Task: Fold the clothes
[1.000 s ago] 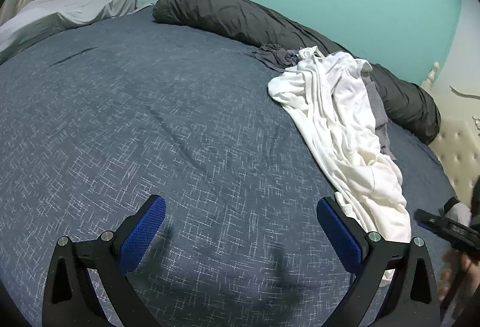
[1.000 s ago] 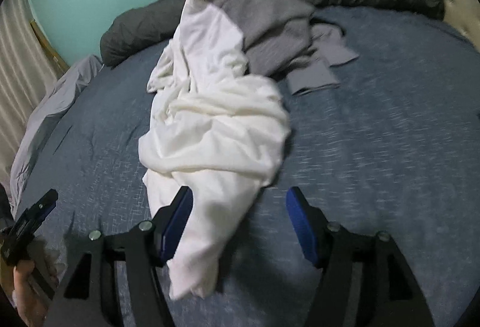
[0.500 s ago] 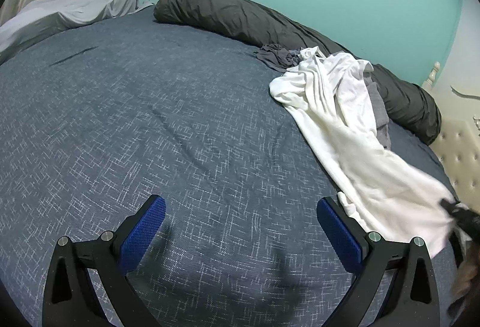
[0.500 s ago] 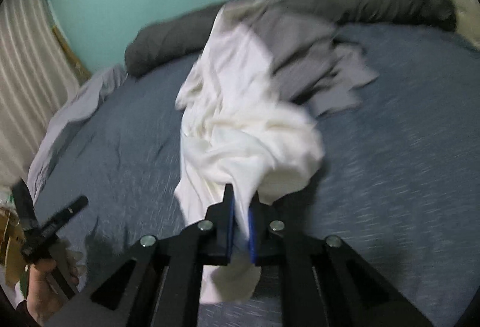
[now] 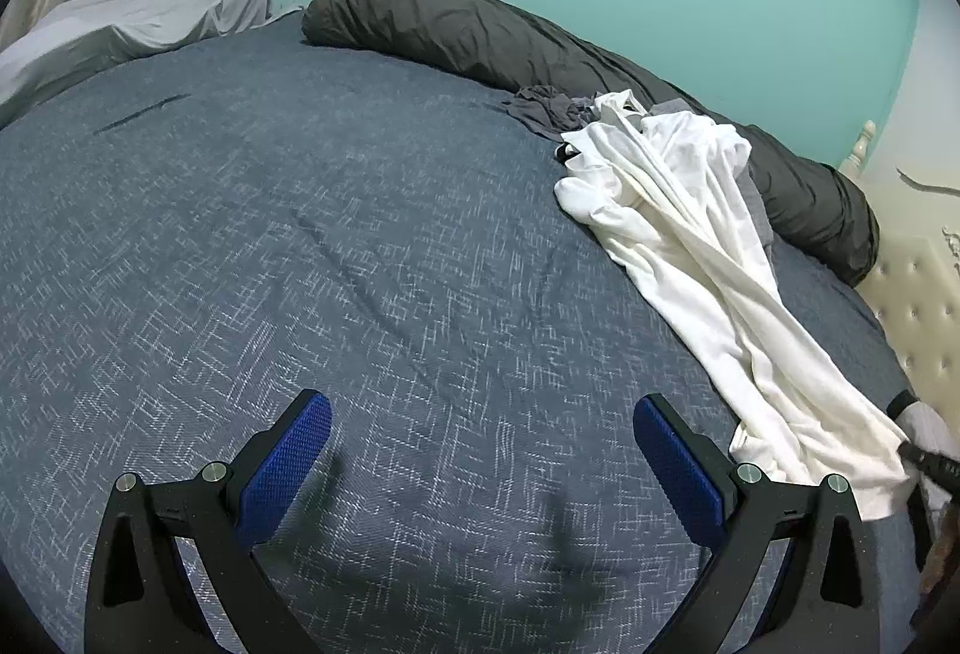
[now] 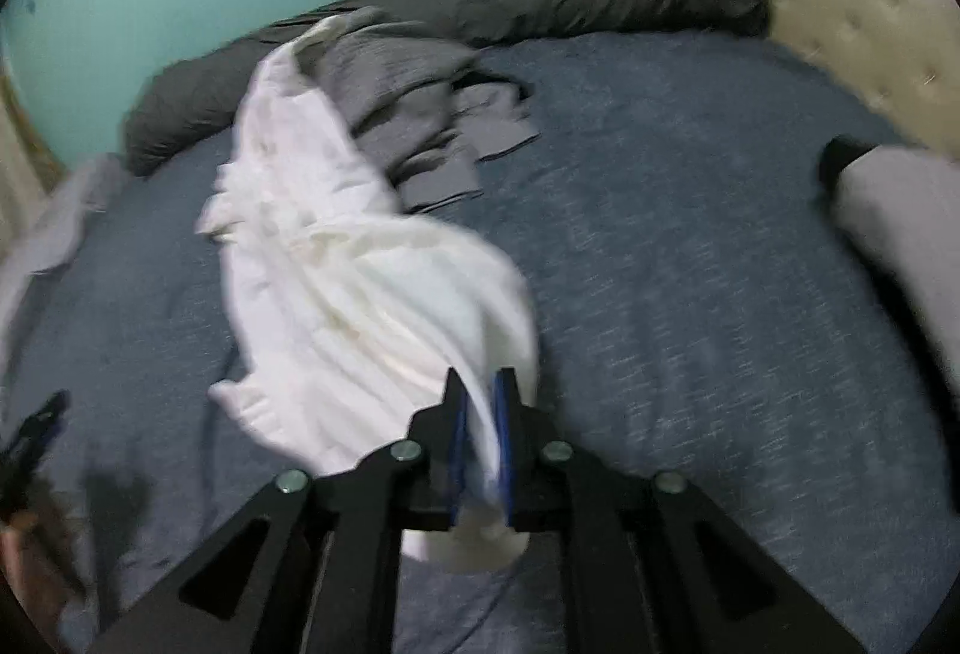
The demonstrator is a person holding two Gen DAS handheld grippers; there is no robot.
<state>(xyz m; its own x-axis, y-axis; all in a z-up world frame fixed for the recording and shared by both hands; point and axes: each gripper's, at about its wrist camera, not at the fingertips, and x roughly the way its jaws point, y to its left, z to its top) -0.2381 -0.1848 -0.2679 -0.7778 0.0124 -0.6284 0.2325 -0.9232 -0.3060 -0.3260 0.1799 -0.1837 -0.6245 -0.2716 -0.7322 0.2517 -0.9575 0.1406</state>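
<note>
Left wrist view: the left tool [image 5: 480, 465] hovers with its jaws wide apart and empty over the bare bed [image 5: 300, 246]. The white garment [image 5: 696, 258] lies to its right, stretched long from the dark bolster [image 5: 480, 30] toward the near edge.

Right wrist view: the right tool [image 6: 480, 450], the nearer one, is clamped on the white garment's [image 6: 360, 294] near end, jaws easing slightly; a grey garment [image 6: 414, 102] lies beyond.

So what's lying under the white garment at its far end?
Grey clothing lies under the white garment, spreading out to its right on the blue bedspread. How many grey pieces there are, and how far they reach underneath, is covered.
</note>
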